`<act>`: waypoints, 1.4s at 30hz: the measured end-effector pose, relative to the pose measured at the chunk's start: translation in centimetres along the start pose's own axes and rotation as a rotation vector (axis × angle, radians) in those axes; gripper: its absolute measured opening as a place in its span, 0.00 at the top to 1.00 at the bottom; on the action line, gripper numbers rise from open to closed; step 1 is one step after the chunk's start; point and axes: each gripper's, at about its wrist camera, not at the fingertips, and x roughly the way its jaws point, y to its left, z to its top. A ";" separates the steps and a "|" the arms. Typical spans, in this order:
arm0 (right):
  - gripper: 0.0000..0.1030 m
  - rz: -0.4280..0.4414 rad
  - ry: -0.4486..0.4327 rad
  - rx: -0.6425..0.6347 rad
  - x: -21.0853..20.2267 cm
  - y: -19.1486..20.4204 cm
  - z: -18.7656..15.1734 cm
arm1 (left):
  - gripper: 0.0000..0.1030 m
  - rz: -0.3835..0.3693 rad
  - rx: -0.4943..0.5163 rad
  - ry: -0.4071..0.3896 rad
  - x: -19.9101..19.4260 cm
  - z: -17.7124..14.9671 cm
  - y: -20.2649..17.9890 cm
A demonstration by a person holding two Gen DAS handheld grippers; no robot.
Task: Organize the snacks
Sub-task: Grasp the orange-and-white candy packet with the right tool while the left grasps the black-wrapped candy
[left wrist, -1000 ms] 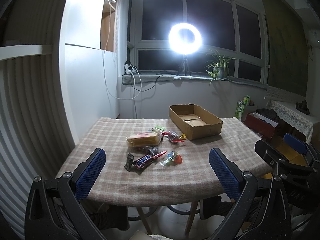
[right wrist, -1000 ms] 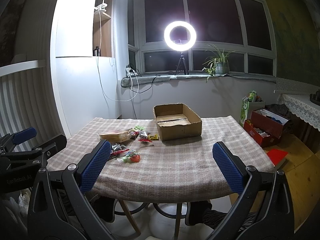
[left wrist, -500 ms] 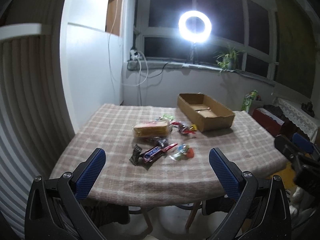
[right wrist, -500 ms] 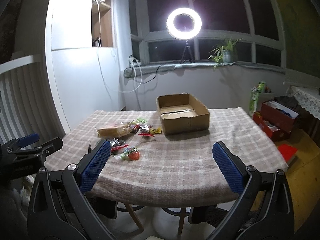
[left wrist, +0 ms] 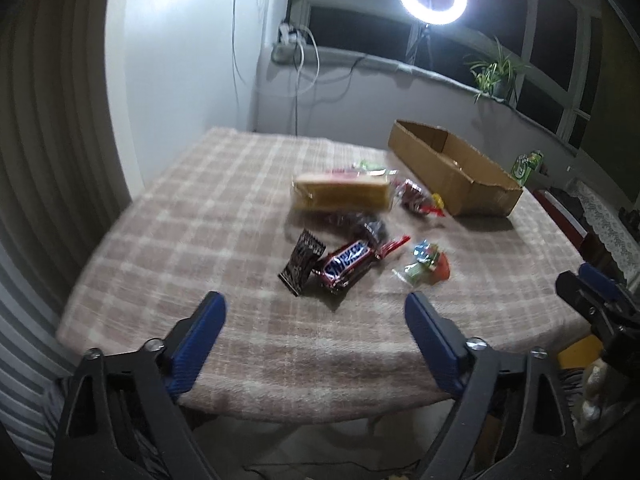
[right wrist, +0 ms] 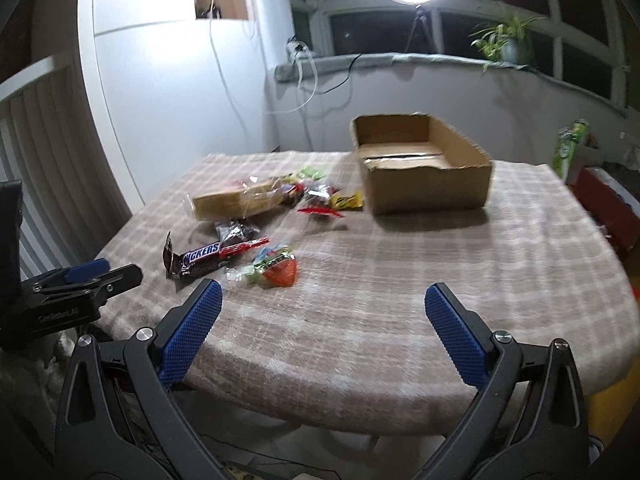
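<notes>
Both grippers hover at the counter's (right wrist: 400, 280) near edge, left gripper (left wrist: 314, 320) and right gripper (right wrist: 322, 312) each with two fingers spread wide, holding nothing. One Snickers bar (right wrist: 200, 258) lies leftmost, one wrapped loaf (right wrist: 236, 200) behind, smaller sweets between, one cardboard box (right wrist: 424, 164) rightmost.

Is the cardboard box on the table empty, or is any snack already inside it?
Empty. The right wrist view looks into the cardboard box and shows only its bare bottom flaps; the snacks all lie outside on the tablecloth.
</notes>
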 end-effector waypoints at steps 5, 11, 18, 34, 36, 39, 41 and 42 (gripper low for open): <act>0.11 0.076 0.062 0.008 3.4 0.2 0.8 | 0.23 -0.015 -0.020 0.035 2.3 0.8 0.8; 0.24 0.152 0.156 0.019 7.6 1.1 1.1 | 0.38 -0.058 -0.022 0.074 5.1 1.7 1.7; 0.32 0.151 0.221 -0.005 11.4 2.1 1.2 | 0.53 -0.115 -0.043 0.128 7.7 1.6 2.8; 0.52 0.139 0.256 -0.043 13.9 1.5 2.7 | 0.54 -0.150 -0.025 0.129 9.9 3.2 3.7; 0.52 0.143 0.256 -0.041 13.9 1.4 2.7 | 0.55 -0.151 -0.030 0.129 10.2 3.3 3.9; 0.54 0.132 0.256 -0.073 13.8 1.6 2.6 | 0.58 -0.151 -0.042 0.122 10.1 3.4 4.2; 0.54 0.121 0.255 -0.094 13.8 1.7 2.5 | 0.62 -0.129 -0.025 0.124 10.2 3.5 4.5; 0.54 0.114 0.254 -0.107 13.8 1.9 2.5 | 0.66 -0.125 -0.022 0.127 10.4 3.5 4.6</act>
